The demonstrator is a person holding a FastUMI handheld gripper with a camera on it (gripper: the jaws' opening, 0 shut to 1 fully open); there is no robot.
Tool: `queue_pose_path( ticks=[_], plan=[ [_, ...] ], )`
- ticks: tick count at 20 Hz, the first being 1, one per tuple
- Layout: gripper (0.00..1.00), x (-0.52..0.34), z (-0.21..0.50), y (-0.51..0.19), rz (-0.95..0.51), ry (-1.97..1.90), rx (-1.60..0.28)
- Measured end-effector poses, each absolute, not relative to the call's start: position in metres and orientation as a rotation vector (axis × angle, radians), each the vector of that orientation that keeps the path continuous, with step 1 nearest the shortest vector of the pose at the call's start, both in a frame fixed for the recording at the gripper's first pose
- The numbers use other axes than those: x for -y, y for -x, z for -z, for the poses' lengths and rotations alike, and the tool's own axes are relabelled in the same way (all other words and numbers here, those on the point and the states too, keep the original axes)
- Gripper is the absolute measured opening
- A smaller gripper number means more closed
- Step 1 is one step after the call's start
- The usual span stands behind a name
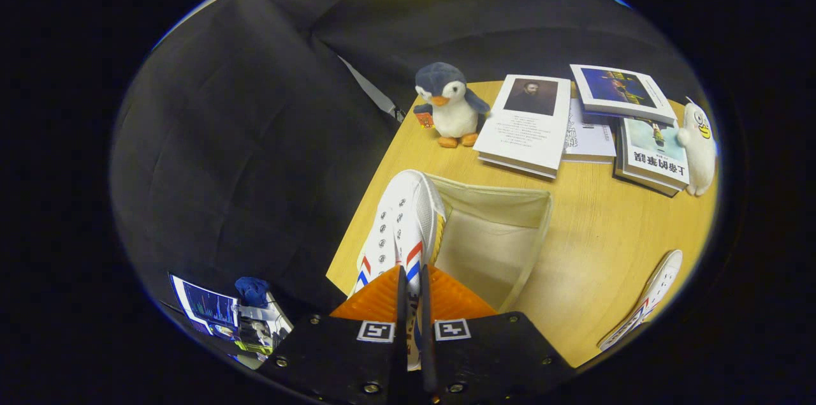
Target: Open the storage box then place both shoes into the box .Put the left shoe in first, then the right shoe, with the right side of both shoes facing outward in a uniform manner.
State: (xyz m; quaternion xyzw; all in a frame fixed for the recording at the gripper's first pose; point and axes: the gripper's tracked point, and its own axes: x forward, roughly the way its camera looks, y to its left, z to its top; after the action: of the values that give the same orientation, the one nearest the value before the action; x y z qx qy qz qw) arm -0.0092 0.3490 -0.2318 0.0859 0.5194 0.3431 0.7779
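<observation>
White canvas shoe (401, 226) w/ red-blue side stripes sits pinched in the gripper (411, 284): both fingers nearly closed on its heel end, only a thin strip of the upper showing in the slot between them, toe pointing away from the camera. Gripper tilted down toward the table (593, 252), looking at it from above; shoe hangs at the box's near-left rim, sole side toward the box, yellowish sole edge just against the fabric wall. Can't tell if the shoe is touching the box floor or held clear of it. Box (494, 233) is open, cream fabric, soft-sided, inside bare where visible, standing on the light wood table just ahead and to the right of the fingers. Second shoe (647, 300), same white w/ stripes, lies on its side on the table well apart to the right of the box, near the table edge. Beyond the box: plush penguin (449, 105) upright near the far-left corner of the table, w/ a small red item beside its wing; next to it a spread of books (529, 124), several stacked or overlapping toward the right; a white plush (698, 147) leans at the books' far right end. Black cloth wall behind and to the left. Nothing btwn shoe and box opening.
</observation>
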Motion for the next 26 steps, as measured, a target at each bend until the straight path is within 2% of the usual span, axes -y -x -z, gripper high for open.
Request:
queue_pose_path(
  ticks=[3, 5, 8, 10, 17, 26],
  plan=[
    [0.08, -0.348, 0.252, 0.009, -0.683, -0.135, -1.173],
    [0.23, -0.362, 0.249, 0.01, -0.713, -0.204, -1.176],
    [0.99, -0.353, 0.243, -0.003, -0.688, -0.192, -1.145],
    [0.96, -0.35, 0.242, -0.007, -0.682, -0.196, -1.131],
    [0.96, -0.314, 0.228, -0.013, -0.645, -0.224, -1.096],
    [0.96, -0.189, 0.226, -0.031, -0.484, -0.21, -0.994]
  ],
)
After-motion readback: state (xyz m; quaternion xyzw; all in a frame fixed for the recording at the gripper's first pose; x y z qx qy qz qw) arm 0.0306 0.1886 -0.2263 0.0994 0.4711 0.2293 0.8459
